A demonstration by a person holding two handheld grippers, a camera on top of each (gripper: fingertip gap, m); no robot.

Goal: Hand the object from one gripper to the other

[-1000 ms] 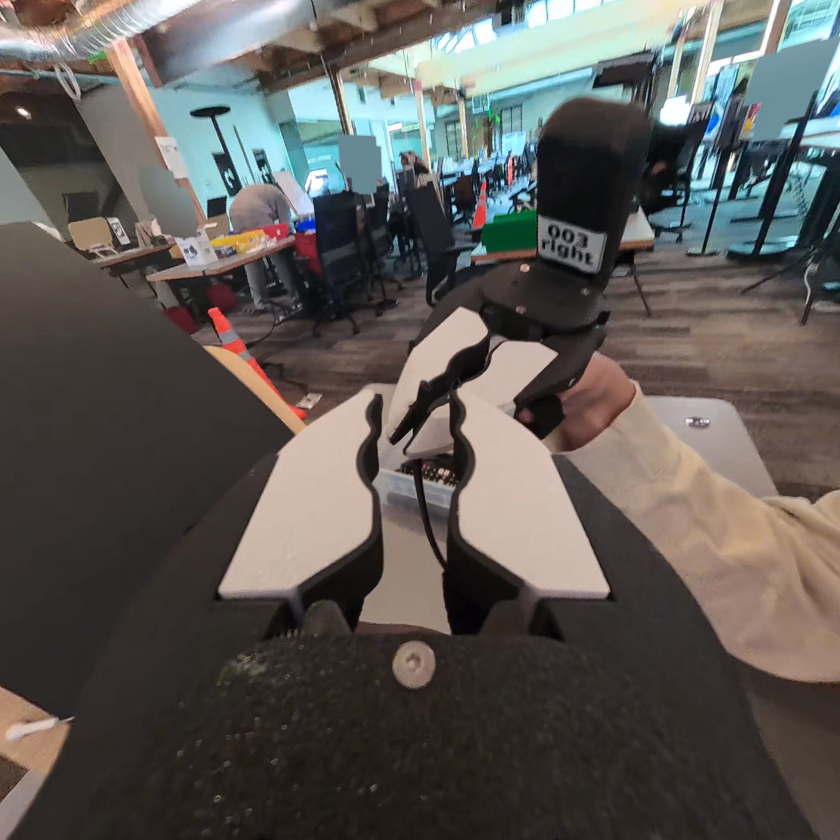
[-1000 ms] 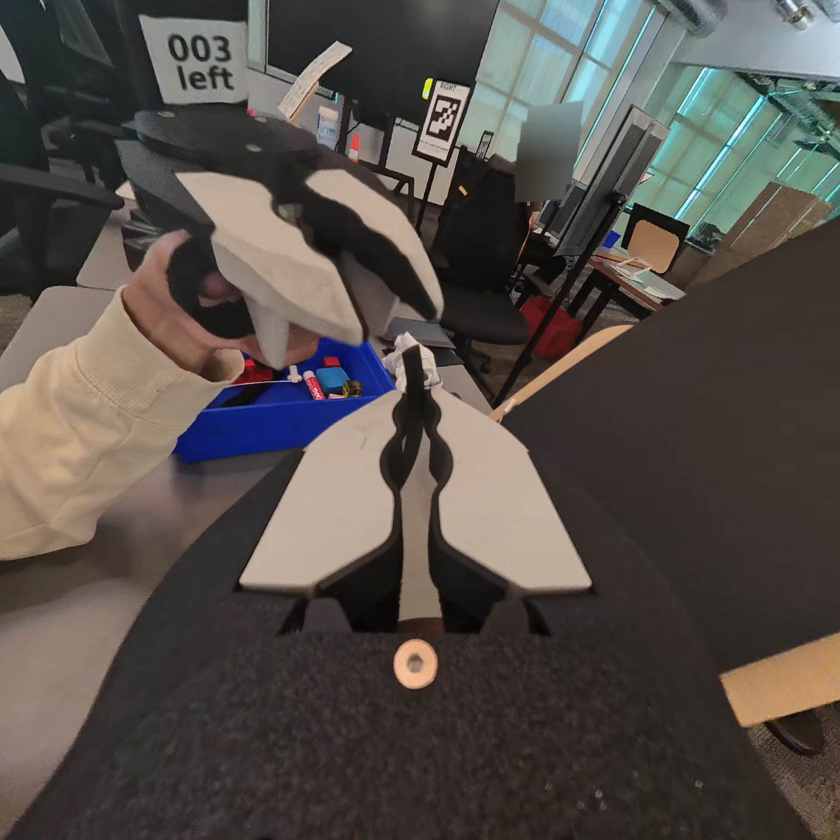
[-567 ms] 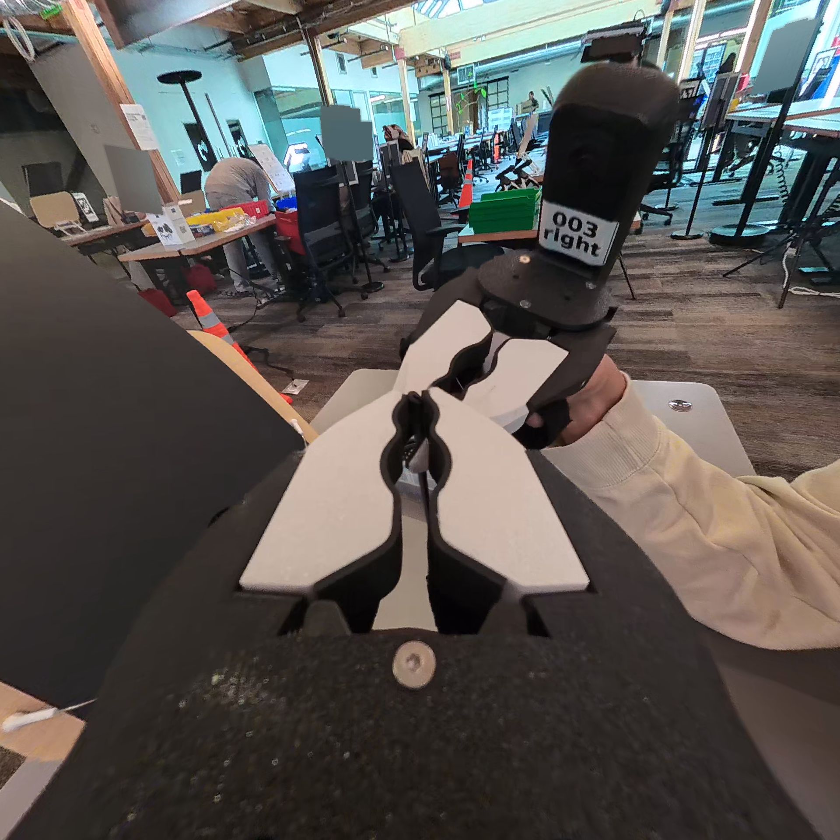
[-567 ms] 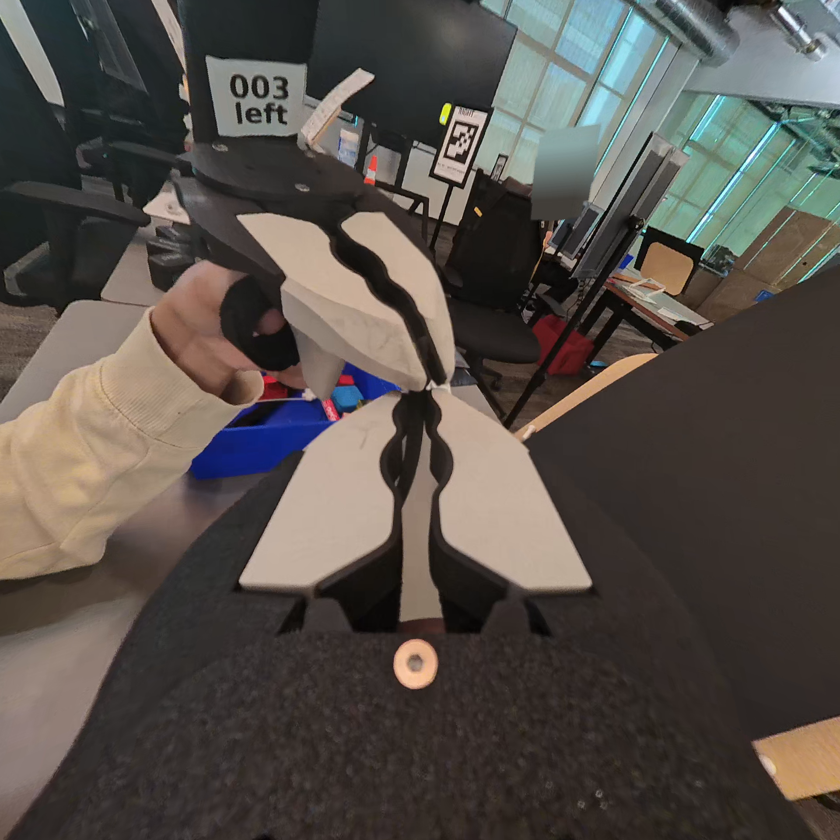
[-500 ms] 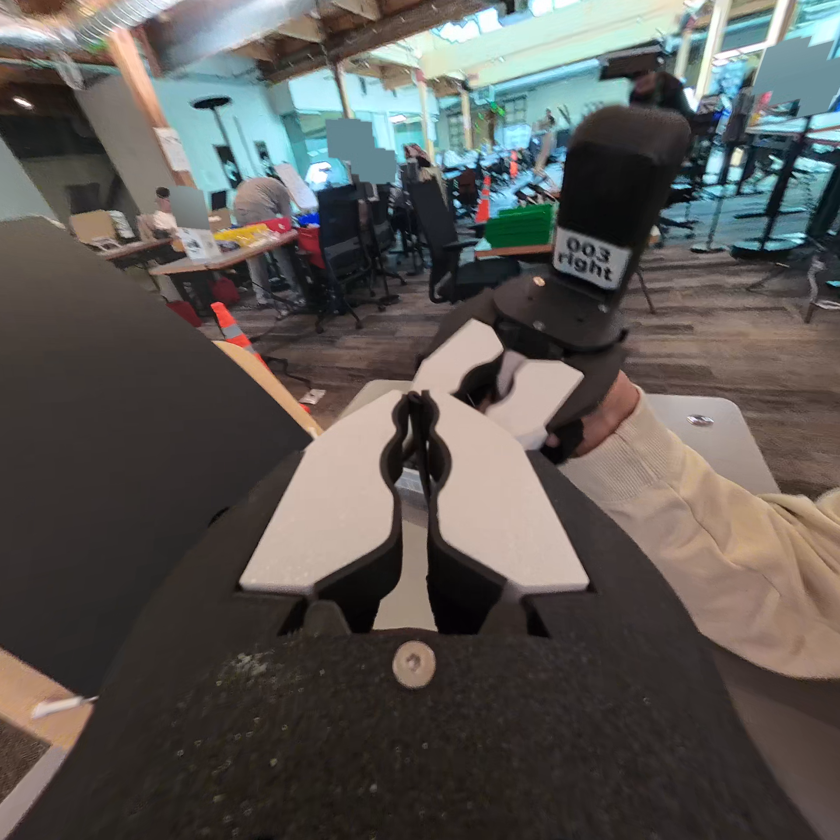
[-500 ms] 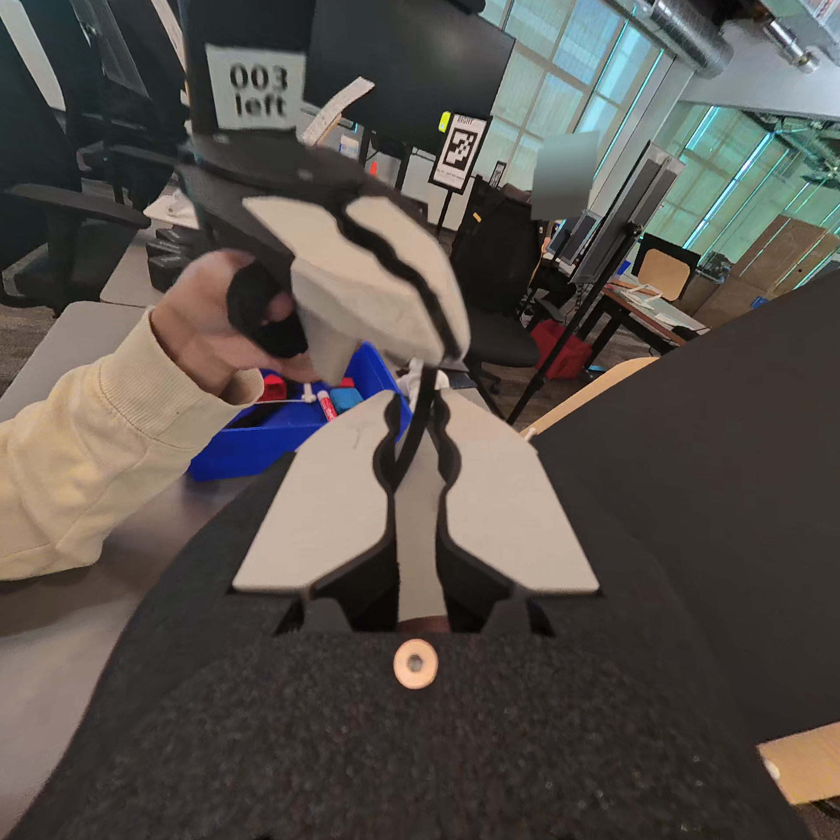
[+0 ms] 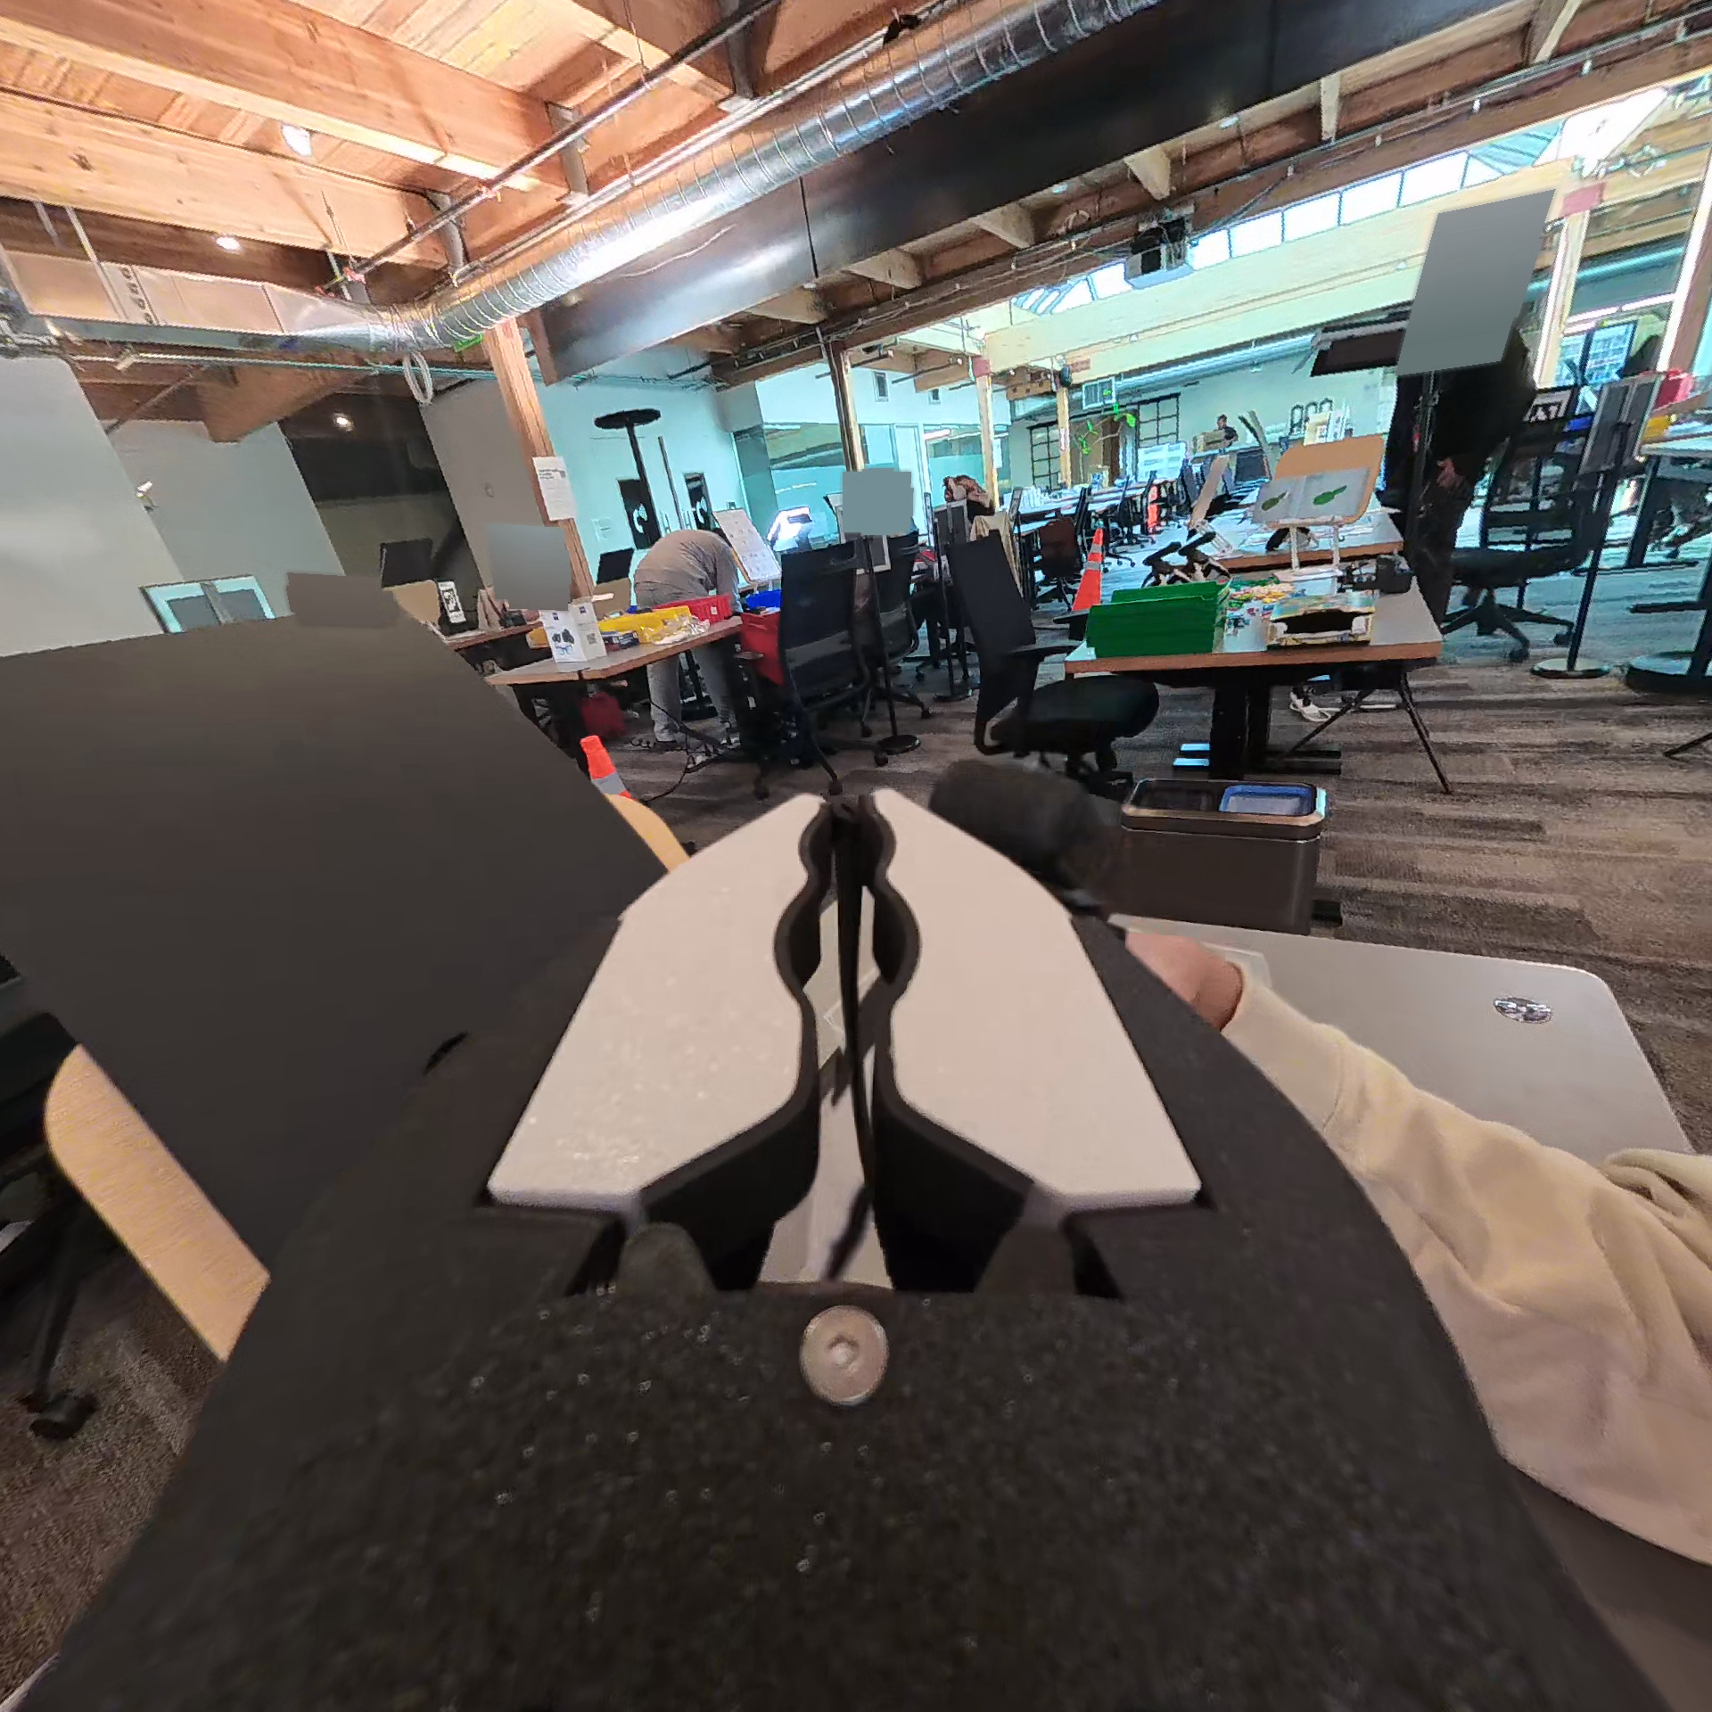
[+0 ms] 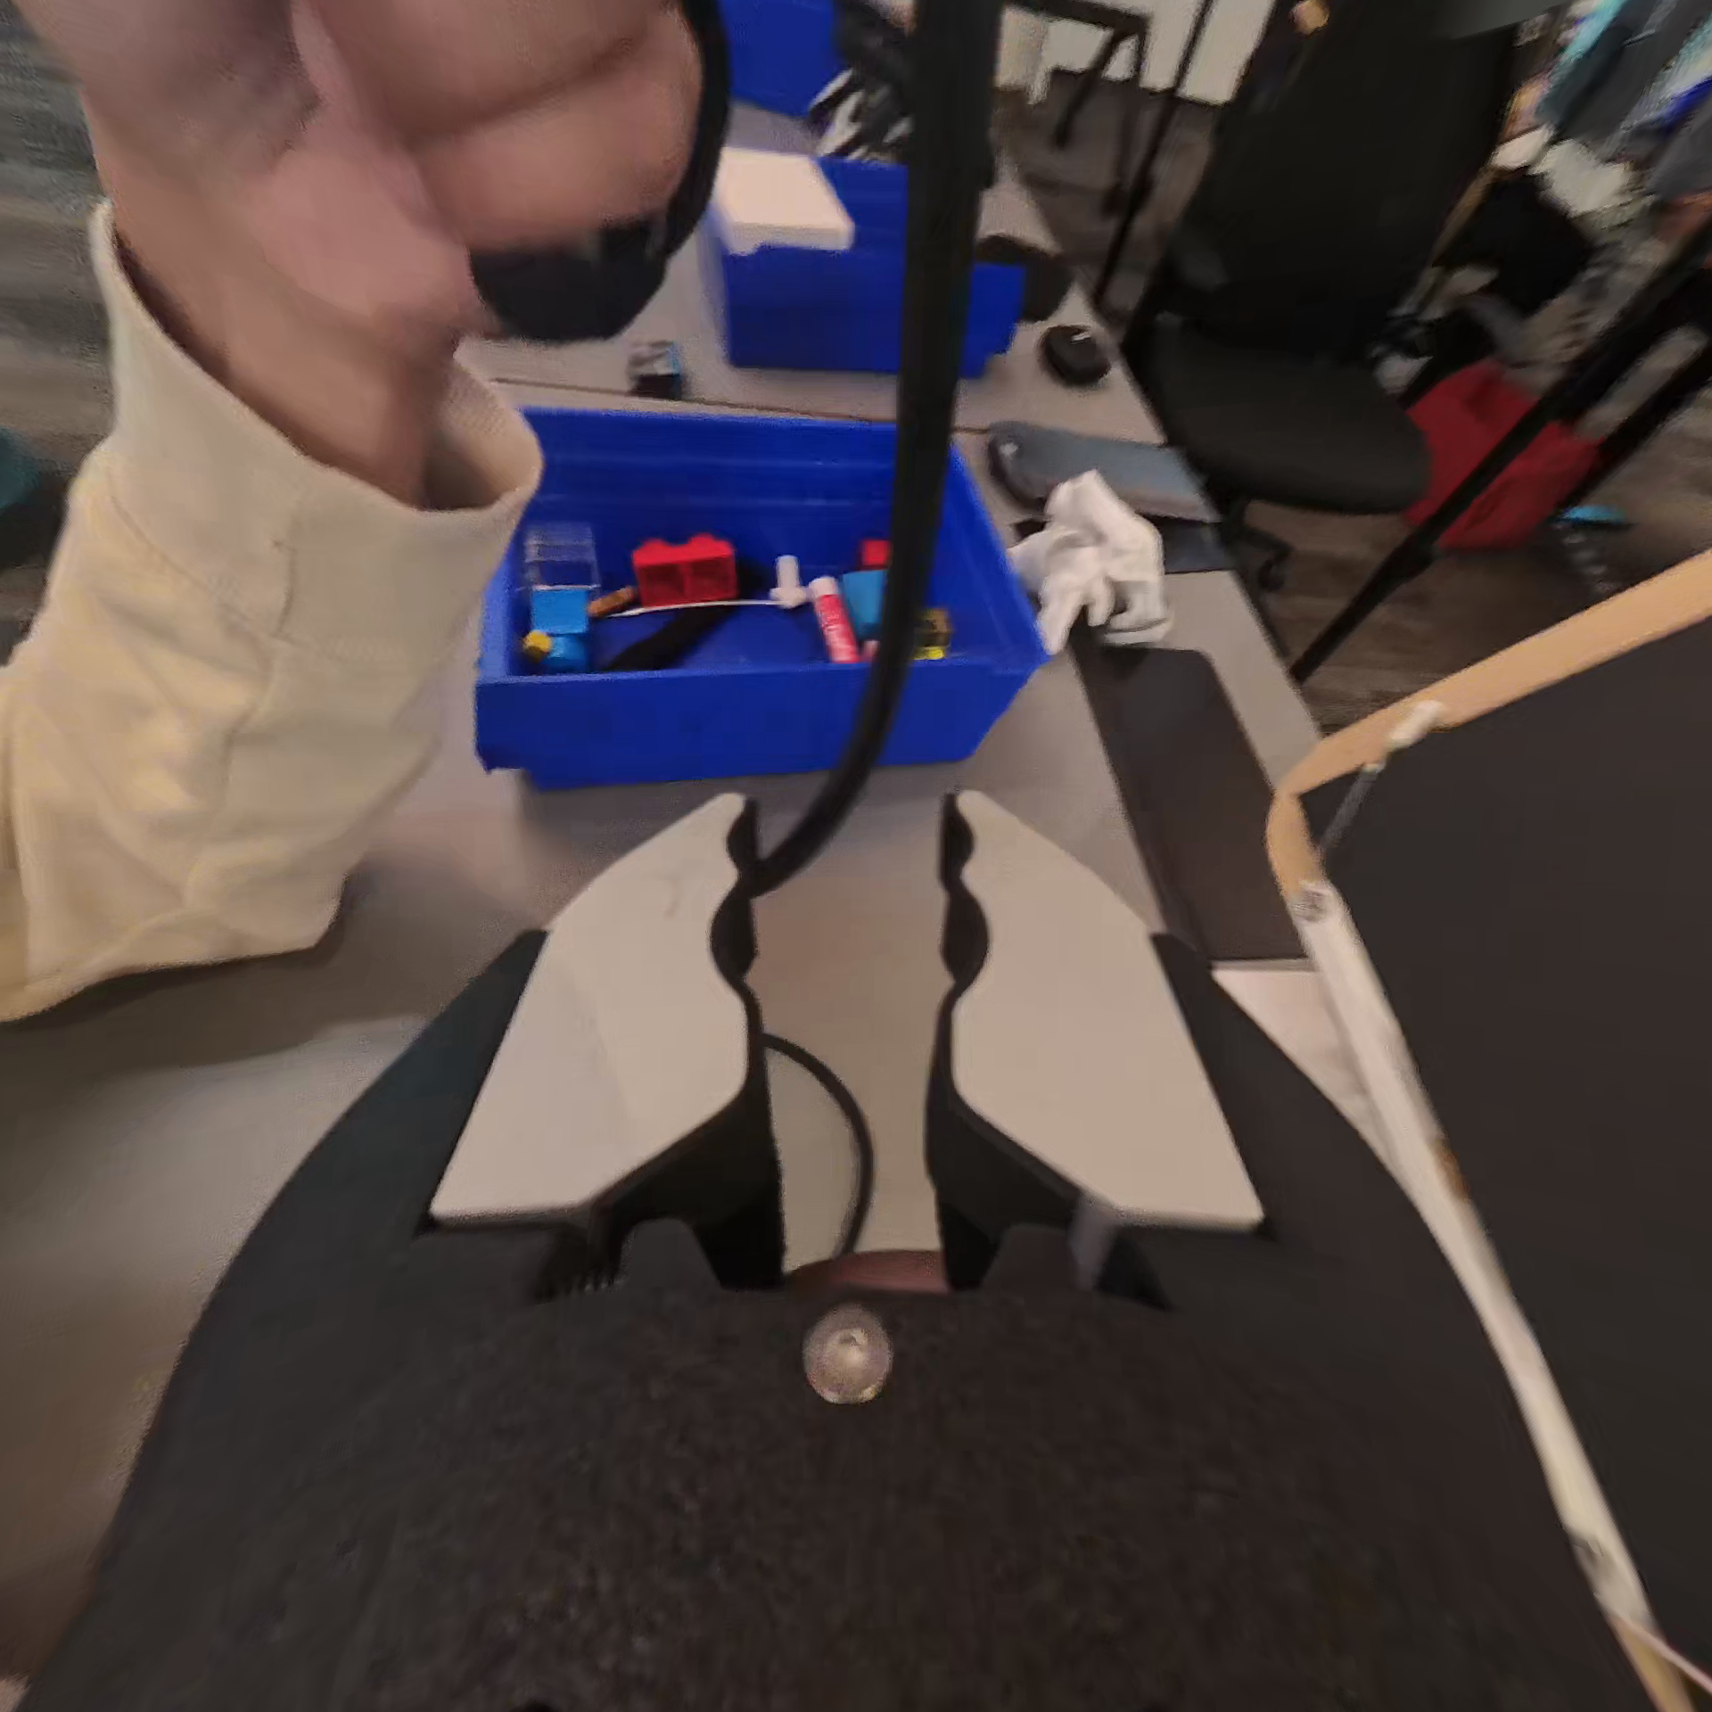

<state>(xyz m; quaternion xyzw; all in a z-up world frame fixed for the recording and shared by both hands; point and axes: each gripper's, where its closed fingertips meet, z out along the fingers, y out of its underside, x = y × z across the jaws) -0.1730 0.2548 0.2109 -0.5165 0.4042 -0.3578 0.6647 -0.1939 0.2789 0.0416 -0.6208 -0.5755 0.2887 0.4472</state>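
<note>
Left gripper (image 7: 848, 815): jaws are clenched on a thin black cable (image 7: 850, 963); the white finger plates are brought together at the tips, and the cable is seen running down the narrow gap between them.
Right gripper (image 8: 843, 824): jaws are released; a clear gap is seen between the two white finger plates, with the grey table (image 8: 278, 1065) visible through it.
Cable, right wrist view: the black cable (image 8: 912, 463) is seen hanging from the top of the picture, curving down to the inner edge of the right gripper's left finger; whether it is touched there cannot be told. A loop of it is seen lower in the gap, near the finger roots.
Cable, position: held up off the table by the left gripper, not gripped by the right gripper.
Hand on the left gripper (image 8: 389, 185): shown blurred at upper left of the right wrist view, in a cream sleeve (image 8: 185, 695), above the table.
Right forearm: a cream sleeve (image 7: 1482, 1232) is seen at right in the left wrist view, resting over the grey table (image 7: 1445, 1047).
Blue bin (image 8: 741, 713): placed on the table beyond the right gripper; small parts are held in it, among them a red brick (image 8: 684, 570).
White cloth (image 8: 1098, 556): crumpled, lying just beside the bin's right end.
Second blue bin (image 8: 824, 306): set farther back on the table.
</note>
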